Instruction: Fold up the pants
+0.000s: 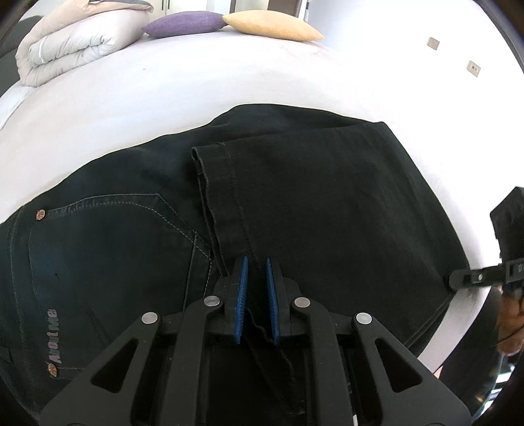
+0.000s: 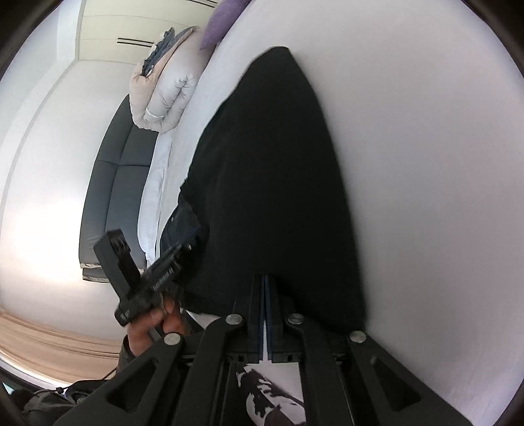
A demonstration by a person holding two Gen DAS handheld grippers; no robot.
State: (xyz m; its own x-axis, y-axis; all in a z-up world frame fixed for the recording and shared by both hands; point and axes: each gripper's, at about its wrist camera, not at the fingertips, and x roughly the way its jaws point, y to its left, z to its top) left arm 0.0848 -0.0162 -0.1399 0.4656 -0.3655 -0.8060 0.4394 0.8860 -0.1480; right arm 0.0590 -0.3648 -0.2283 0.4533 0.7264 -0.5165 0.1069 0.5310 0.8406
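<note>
Left tool [image 1: 257, 262] grips one pair of black pants [image 1: 327, 203]; right tool [image 2: 266, 278] clenched empty beside two cushions [image 1: 183, 23].

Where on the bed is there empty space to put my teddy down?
The white sheet is bare in a wide band between the black pants and the purple cushion, yellow cushion and folded duvet. Another bare strip lies right of the pants. It is crowded near the pants' front edge, where both grippers work.
</note>
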